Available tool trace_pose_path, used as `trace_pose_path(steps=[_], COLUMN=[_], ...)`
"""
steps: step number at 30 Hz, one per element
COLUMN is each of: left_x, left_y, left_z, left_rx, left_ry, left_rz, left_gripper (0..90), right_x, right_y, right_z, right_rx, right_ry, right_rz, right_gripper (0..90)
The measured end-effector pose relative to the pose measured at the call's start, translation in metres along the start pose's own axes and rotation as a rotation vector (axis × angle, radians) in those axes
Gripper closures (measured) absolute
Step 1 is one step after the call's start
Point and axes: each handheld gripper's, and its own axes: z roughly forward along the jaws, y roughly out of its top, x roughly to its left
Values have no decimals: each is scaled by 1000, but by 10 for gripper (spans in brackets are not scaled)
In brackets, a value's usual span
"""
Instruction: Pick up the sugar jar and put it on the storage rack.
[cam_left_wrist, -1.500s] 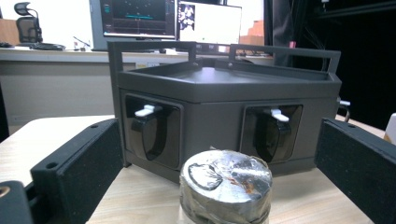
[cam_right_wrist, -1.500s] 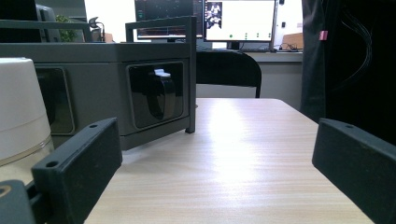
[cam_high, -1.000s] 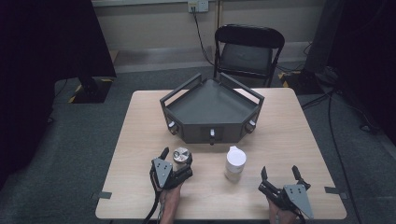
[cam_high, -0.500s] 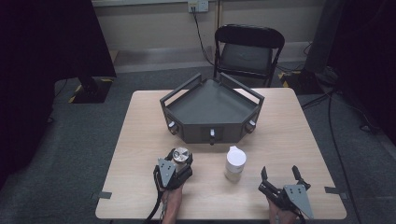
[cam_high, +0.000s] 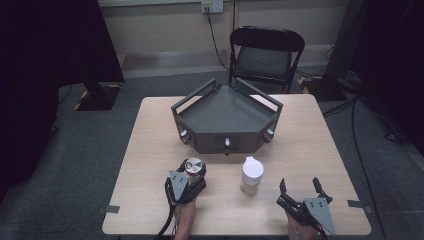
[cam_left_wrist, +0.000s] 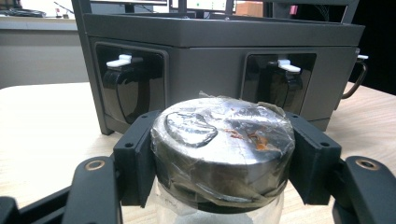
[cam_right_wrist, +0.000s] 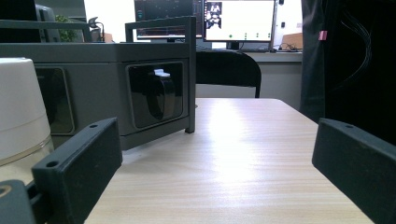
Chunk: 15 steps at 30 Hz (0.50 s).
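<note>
Silver metal caps the jar (cam_high: 193, 167), which stands upright on the table (cam_high: 150, 145), its long axis vertical and its lid facing straight up at the high camera; it sits in the lower left-centre of the high view, just in front of the grey tray's (cam_high: 227, 107) front wall; in the left gripper view (cam_left_wrist: 223, 149) the lid is round, dull and shiny in patches, wrapped in crinkled clear film with a few orange flecks near its right side; below the lid a clear glass body shows at the bottom edge of the frame. The left gripper (cam_high: 186, 182) has its jaws clenched on that lid, one black pad against each side; they have just finished closing. The right gripper (cam_high: 300, 192), in the lower right of the high view, stands released with its jaws spread wide and nothing between them; bare tabletop shows through the gap in the right gripper view. Between the two grippers, near the centre of the high view, stands a second jar with a white lid (cam_high: 251, 173), upright and untouched; it also shows at the left edge of the right gripper view (cam_right_wrist: 21, 112).
</note>
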Motion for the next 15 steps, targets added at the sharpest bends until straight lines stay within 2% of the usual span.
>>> trace_pose_path(steps=[15], left_x=[2], left_y=[3], left_z=[-2], left_rx=[3], left_ry=[-20], left_rz=[4], left_gripper=[350], right_x=[0], right_y=[0], right_z=[0], right_rx=[0], right_ry=[0], right_rz=[0], right_gripper=[5])
